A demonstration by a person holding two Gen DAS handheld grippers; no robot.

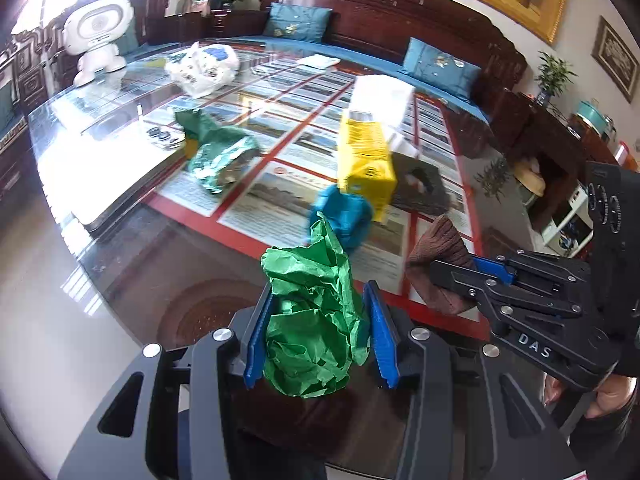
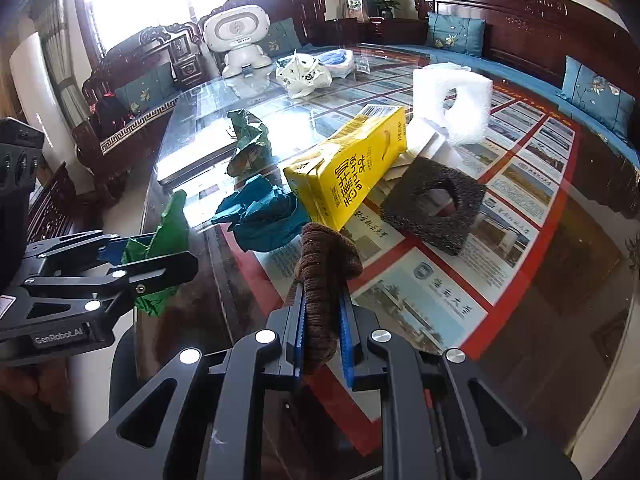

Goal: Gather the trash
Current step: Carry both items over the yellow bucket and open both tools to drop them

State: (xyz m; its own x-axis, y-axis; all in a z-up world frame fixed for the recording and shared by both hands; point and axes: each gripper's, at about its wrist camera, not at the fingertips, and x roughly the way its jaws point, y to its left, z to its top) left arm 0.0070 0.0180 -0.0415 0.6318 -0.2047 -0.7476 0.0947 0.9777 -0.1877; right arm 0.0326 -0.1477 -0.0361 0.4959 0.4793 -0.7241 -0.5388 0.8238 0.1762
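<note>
- As both claws hung above the near edge of the glass-topped bench (image 2: 516,280), each already carried a piece of trash, so the spatial question concerned the litter lying ahead of them.
- The left claw (image 1: 316,328) stood part-way closed, its blue pads pressed on either side of a crumpled green paper (image 1: 312,320) that bulged up past the fingertips.
- The right claw (image 2: 322,320) was nearly shut, its pads clamped on a brown knitted cloth (image 2: 324,276); the cloth's folded end stood above the fingertips, and its long axis ran along the fingers.
- No earlier frame being given, only the grips themselves could be read; both items appeared lifted clear of the bench, though this was a judgement.
- The remaining trash lay forward of both claws: a teal paper wad (image 2: 260,216) nearest, touching the low end of a yellow carton (image 2: 348,172) behind it.
- The carton lay tilted, its long axis running from near-left to far-right in the right wrist view, its far end propped on white foam scraps (image 2: 452,104); a black foam square (image 2: 432,208) lay just beside it to the right.
- A green foil wrapper (image 1: 220,156) lay further out on the left, and a white plastic bag (image 1: 202,66) well beyond.
- The teal wad sat almost directly ahead of the left claw and slightly left of the right claw; either seemed near enough, once a claw had been emptied.
</note>
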